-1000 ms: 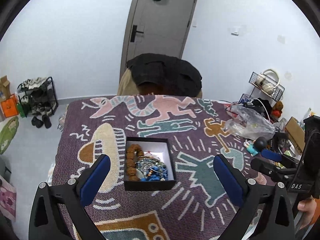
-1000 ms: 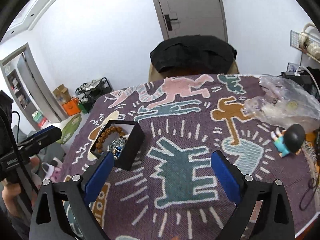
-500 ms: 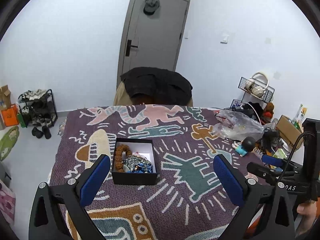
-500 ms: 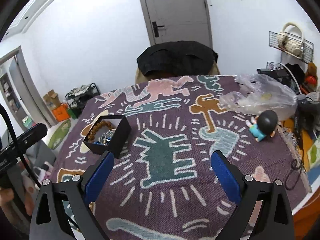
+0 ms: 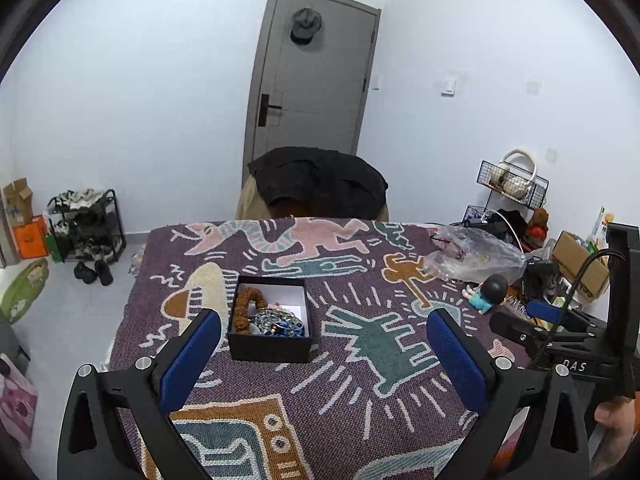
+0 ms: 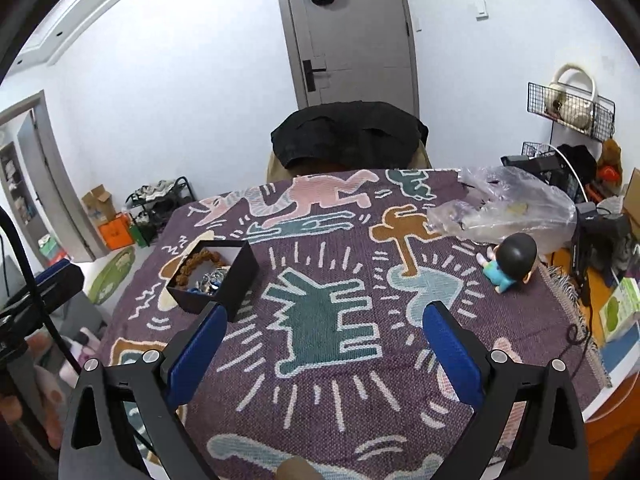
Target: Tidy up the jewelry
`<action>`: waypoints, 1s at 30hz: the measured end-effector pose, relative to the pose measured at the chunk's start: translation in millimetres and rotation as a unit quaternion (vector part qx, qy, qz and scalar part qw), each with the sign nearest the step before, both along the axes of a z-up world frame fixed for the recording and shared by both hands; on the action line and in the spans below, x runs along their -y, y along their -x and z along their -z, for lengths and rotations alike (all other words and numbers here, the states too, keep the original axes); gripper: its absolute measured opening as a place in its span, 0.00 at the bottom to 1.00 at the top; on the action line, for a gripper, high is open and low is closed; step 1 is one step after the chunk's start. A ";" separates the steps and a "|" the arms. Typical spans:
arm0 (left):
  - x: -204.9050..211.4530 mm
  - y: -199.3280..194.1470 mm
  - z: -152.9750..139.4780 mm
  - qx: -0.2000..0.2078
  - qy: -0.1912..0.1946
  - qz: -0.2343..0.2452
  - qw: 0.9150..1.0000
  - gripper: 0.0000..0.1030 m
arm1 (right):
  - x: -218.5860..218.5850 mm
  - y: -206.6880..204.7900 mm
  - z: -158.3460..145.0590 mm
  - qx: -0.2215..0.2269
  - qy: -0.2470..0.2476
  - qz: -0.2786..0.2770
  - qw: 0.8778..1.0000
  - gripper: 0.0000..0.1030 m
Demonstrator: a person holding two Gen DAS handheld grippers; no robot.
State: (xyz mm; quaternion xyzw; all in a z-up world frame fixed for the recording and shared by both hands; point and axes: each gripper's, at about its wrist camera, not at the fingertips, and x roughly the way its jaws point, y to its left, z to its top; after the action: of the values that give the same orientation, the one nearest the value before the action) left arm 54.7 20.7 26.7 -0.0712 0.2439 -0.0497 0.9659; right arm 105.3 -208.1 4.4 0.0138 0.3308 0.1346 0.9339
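Observation:
A black open box (image 5: 270, 346) stands on the patterned cloth, left of centre, and shows in the right wrist view too as the box (image 6: 236, 276). Inside lie a brown bead bracelet (image 5: 244, 306) and a tangle of blue and silver jewelry (image 5: 280, 324). My left gripper (image 5: 324, 350) hangs open above the cloth, nearer than the box, with nothing between its blue pads. My right gripper (image 6: 324, 344) is open too, over the teal figure, right of the box and apart from it.
A crumpled clear plastic bag (image 6: 512, 208) and a small doll with a dark head (image 6: 510, 262) lie at the table's right side. A chair draped with a black garment (image 5: 320, 184) stands at the far edge. Clutter and cables crowd the right edge.
Both grippers have pulled back and risen from the table, so the box looks smaller and farther. Both stay open. The box and its contents have not moved.

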 end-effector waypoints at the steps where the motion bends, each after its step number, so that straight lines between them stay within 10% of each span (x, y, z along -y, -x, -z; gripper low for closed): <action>1: 0.6 2.5 -0.4 0.002 -0.002 -0.001 1.000 1.00 | -1.0 0.9 -0.2 0.001 0.005 0.002 1.000 0.99; 30: -2.2 31.7 -7.1 0.028 -0.016 -0.031 0.999 1.00 | -3.3 15.9 -8.6 0.010 0.002 -0.007 1.000 1.00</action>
State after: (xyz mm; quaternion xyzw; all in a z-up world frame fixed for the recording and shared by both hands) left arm 23.0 22.9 33.9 -0.0616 0.2148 -0.0177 0.9745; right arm 89.4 -204.8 13.0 0.0081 0.3223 0.1407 0.9361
